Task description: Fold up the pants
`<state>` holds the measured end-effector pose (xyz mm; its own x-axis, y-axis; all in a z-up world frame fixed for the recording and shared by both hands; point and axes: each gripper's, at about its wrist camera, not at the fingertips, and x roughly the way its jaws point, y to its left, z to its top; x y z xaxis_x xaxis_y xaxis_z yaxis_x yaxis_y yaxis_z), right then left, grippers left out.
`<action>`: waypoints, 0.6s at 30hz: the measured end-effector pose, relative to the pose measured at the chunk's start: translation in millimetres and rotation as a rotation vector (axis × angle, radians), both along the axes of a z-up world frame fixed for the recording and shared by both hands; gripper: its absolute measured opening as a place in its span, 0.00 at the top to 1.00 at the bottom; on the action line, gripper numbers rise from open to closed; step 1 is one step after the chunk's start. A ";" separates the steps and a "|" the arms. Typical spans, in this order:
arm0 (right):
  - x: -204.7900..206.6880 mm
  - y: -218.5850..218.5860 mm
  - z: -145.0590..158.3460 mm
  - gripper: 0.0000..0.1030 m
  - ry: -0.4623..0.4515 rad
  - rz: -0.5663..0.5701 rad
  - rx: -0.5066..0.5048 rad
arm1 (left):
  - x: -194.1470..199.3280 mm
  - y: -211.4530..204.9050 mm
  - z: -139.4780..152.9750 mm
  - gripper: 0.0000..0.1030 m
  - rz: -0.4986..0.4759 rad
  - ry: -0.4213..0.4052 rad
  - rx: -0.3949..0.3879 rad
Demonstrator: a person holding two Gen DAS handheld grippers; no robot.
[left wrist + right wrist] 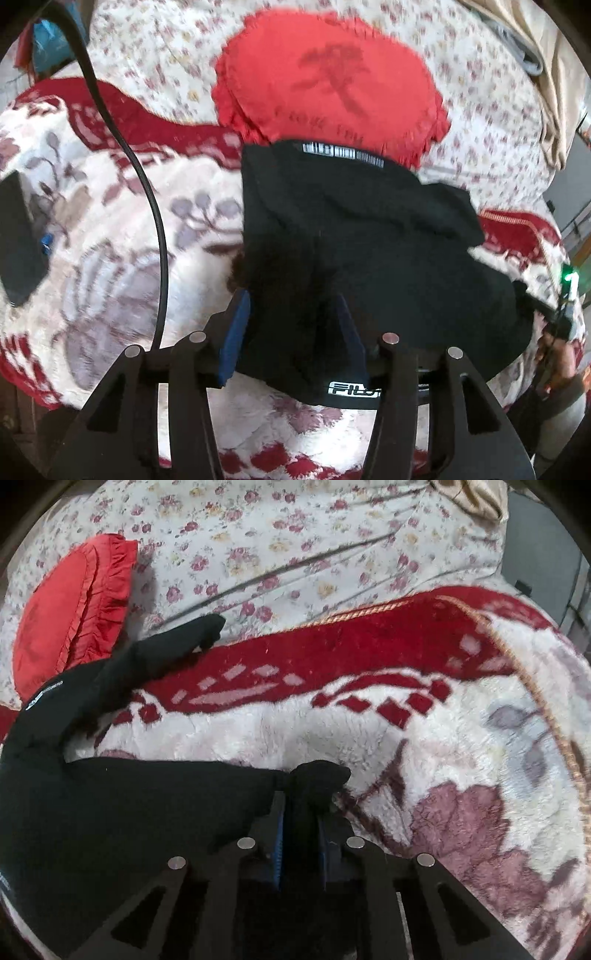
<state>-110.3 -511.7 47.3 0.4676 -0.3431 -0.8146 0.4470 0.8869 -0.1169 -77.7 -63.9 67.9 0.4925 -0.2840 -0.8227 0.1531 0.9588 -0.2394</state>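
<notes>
A: Where are the black stretchy fabric pants (354, 236) right now?

B: On the plush white blanket with red border and mauve flower pattern (110, 229), bunched up and partly lifted off it. In the left wrist view the waistband with a white printed label is at the far edge, just in front of the round red frilled cushion (325, 74).

A: What is the left gripper (291, 332) doing?

B: Its blue-padded fingers (236, 332) stand fairly wide apart with a thick fold of the pants draped between and over them. The cloth hides the contact, so I cannot tell whether it is pinching or just sitting under the fabric. A white logo shows on the hem hanging near the right finger.

A: And the right gripper (301, 834)?

B: Clamped on the pants. Its two blue pads are nearly together with a narrow twist of black cloth squeezed between them, and a small knot of fabric pokes out beyond the tips. The rest of the garment stretches away to the left, with one leg end (207, 627) lying over the blanket's red border toward the floral bedsheet (295, 535)

A: Anything else?

B: A black cable (147, 192) curves across the left wrist view
</notes>
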 end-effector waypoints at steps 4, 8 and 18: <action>-1.5 9.7 27.8 0.63 -0.061 -0.018 -0.030 | 4.7 -10.0 -17.5 0.53 -0.004 0.006 0.054; 12.7 36.9 50.0 0.58 -0.138 0.097 0.046 | 9.4 -12.1 -21.4 0.53 0.010 0.001 0.083; 96.4 122.5 47.4 0.51 -0.137 0.428 0.113 | 45.9 -11.9 -4.3 0.48 0.006 -0.032 0.131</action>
